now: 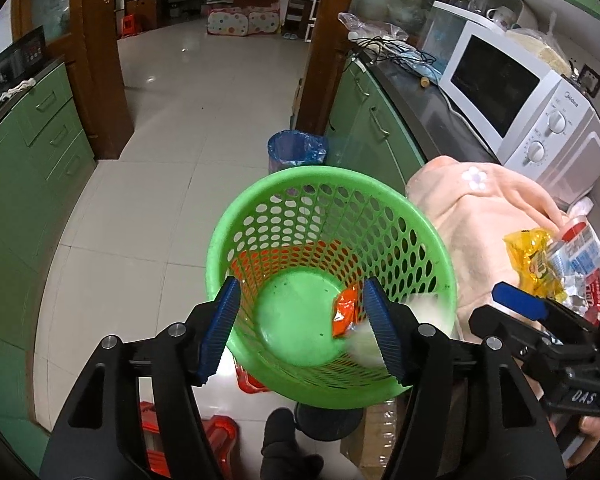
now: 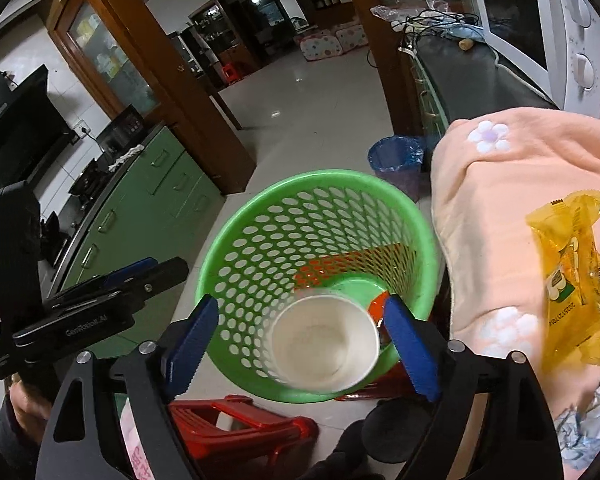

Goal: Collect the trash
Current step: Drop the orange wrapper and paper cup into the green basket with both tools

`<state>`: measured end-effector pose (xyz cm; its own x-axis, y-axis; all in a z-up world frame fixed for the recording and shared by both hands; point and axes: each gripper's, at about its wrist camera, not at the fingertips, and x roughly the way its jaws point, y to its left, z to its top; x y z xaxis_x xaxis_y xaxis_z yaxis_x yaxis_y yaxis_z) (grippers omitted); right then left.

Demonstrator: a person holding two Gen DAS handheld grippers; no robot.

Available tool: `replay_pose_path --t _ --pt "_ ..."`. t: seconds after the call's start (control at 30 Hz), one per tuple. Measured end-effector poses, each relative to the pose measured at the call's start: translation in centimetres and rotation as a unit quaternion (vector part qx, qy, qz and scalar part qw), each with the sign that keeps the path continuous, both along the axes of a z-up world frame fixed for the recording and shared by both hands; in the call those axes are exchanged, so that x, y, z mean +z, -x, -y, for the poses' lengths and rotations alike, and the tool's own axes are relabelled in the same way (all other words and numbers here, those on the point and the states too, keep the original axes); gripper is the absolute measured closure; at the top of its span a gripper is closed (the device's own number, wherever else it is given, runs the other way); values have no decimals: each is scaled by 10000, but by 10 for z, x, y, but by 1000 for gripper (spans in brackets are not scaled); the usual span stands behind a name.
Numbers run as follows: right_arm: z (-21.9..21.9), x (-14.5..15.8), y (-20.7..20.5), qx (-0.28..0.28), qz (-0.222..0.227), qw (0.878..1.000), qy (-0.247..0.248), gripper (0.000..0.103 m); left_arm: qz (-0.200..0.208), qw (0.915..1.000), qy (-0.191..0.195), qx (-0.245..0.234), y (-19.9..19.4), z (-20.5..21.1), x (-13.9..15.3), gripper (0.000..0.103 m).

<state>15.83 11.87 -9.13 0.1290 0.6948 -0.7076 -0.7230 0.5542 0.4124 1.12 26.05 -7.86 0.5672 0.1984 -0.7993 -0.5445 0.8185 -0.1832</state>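
Both hand-held grippers, left (image 1: 300,332) & right (image 2: 300,344), wide, nothing gripped, over green basket (image 2: 260,208); paper cup (image 2: 325,344) + orange wrapper (image 1: 346,312) inside basket.

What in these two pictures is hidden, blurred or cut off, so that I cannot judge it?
- Paper cup: right wrist view, motion-blurred; resting or falling into the green basket cannot be told.
- Orange wrapper: left wrist view, partly behind a blue finger pad.
- Trash pile beside the yellow packet: cut off by the right edge; the remaining count is unclear.
- Basket's support: hidden underneath it.
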Motion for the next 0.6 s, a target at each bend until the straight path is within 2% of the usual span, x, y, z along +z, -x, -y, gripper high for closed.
replay_pose_path --t 0.23,0.6 --pt "26 19 9 -69 332 9994 22 20 78 9999 22 -116 -1 10 7 39" --pt "115 50 11 -778 812 9936 84 20 171 9985 44 -519 -13 44 16 39"
